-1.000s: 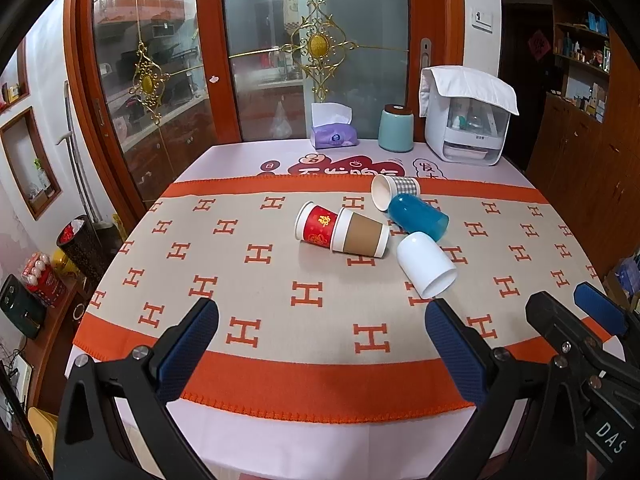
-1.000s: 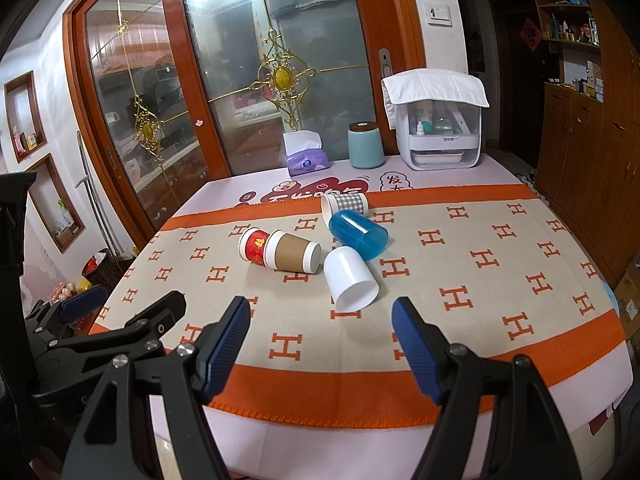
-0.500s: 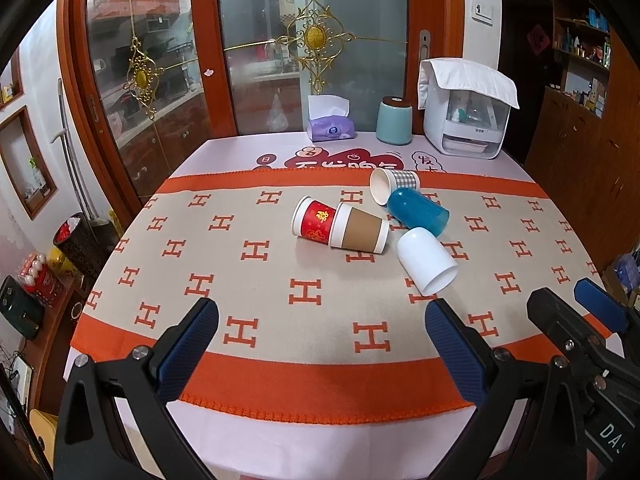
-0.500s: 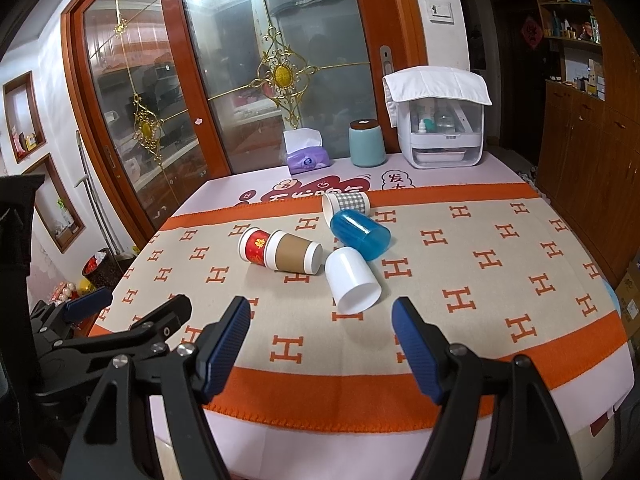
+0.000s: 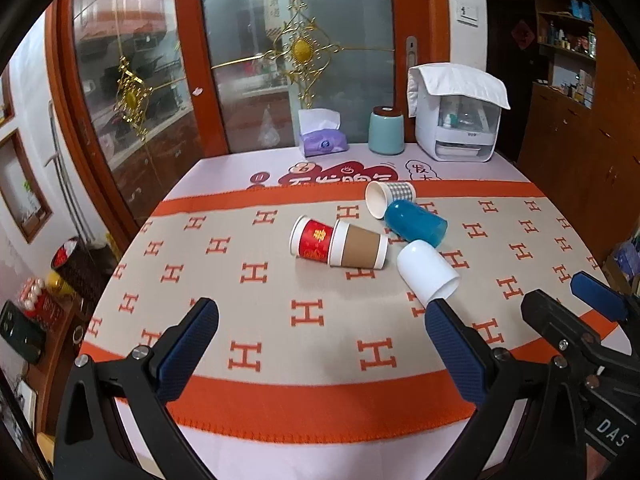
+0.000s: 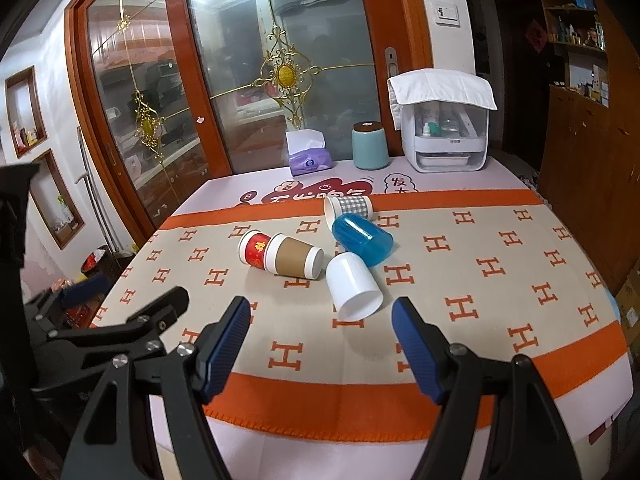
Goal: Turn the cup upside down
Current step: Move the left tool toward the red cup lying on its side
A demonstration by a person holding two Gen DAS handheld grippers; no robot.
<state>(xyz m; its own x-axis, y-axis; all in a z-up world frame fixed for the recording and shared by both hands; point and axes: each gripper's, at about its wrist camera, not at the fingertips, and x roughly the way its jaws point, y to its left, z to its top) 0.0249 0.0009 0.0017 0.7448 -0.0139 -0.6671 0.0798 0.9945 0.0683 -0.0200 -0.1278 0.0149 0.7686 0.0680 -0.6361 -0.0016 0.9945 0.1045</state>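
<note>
I see both grippers, left (image 5: 320, 322) and right (image 6: 322, 318), spread wide and empty above the near desk (image 6: 500, 412) edge. Five cups lie on their sides mid-desk; the white cup (image 6: 353, 290) lies nearest, mouth toward me, touching the blue cup (image 6: 362, 239).

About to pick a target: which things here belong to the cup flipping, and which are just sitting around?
Job, all lying on their sides:
white cup
blue cup
brown cup
red cup
checked cup

Bystanders at the table's far edge:
tissue box
teal canister
white organizer
</note>
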